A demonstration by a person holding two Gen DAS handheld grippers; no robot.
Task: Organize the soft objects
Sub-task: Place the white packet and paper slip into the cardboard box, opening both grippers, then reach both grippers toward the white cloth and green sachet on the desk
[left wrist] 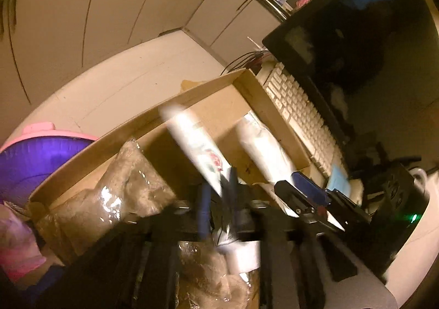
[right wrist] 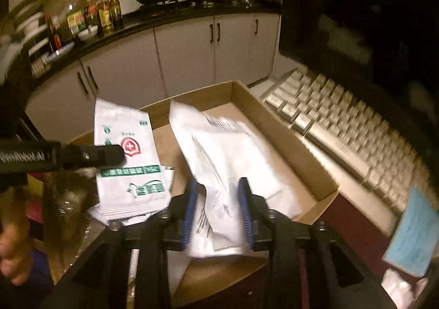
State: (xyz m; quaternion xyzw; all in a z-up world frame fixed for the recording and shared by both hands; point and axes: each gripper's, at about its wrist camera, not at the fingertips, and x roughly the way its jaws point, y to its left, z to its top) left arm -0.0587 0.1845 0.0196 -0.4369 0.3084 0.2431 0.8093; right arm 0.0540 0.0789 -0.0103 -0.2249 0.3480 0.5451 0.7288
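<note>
Left view: your left tongs (left wrist: 218, 185) stand partly open, a white packet (left wrist: 194, 141) loose between them over the cardboard box (left wrist: 255, 89). Right view: your right tongs (right wrist: 218, 207) stand partly open around a white pouch (right wrist: 219, 172) lying in the box. Clear bags remain outside, near left.

Dim, warm yellow light all round. Both views bow at the edges and fall to black in the corners. The white packet (left wrist: 197, 144) is smeared; glare on the plastic bag (left wrist: 109, 199).
</note>
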